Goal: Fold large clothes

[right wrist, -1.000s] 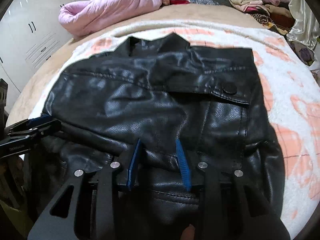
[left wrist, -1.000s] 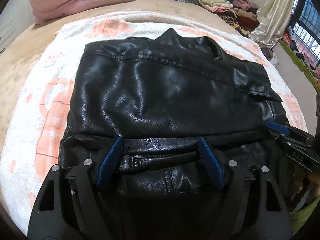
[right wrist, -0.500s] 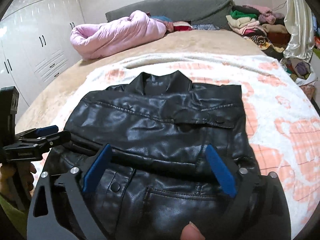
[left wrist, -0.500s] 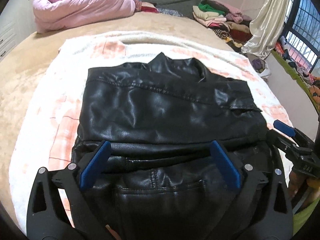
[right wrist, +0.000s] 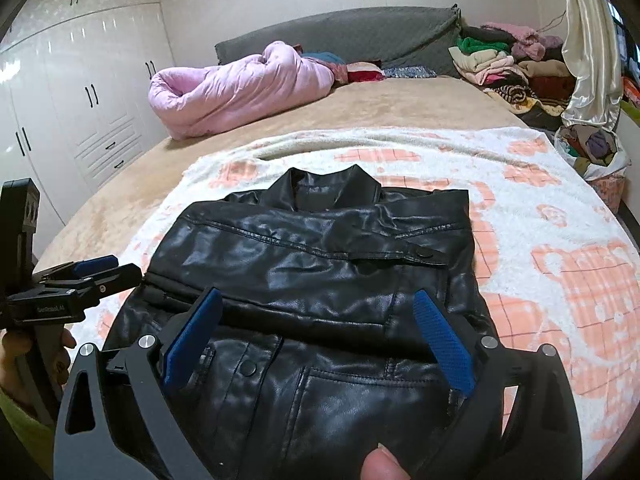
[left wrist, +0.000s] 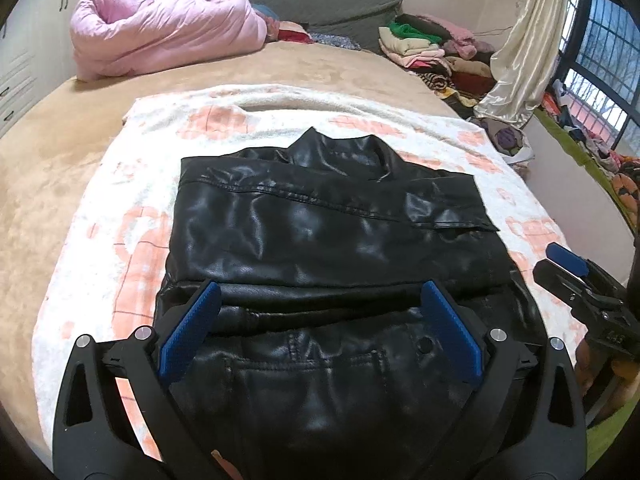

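Black leather jacket (left wrist: pixel 328 240), folded into a rough rectangle with collar at the far edge, lying on a white-and-orange patterned blanket (left wrist: pixel 132 208) spread over the tan bed (left wrist: pixel 48 152). Left gripper (left wrist: pixel 320 320) and right gripper (right wrist: pixel 316 328) hover over the jacket's near edge, blue fingers (left wrist: pixel 188 336) spread wide and grasping nothing. Beyond: rolled pink quilt (left wrist: pixel 160 36), stacked clothes (left wrist: pixel 432 48) and white wardrobe (right wrist: pixel 80 92)

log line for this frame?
jacket: folded on blanket | left gripper: open, empty | right gripper: open, empty
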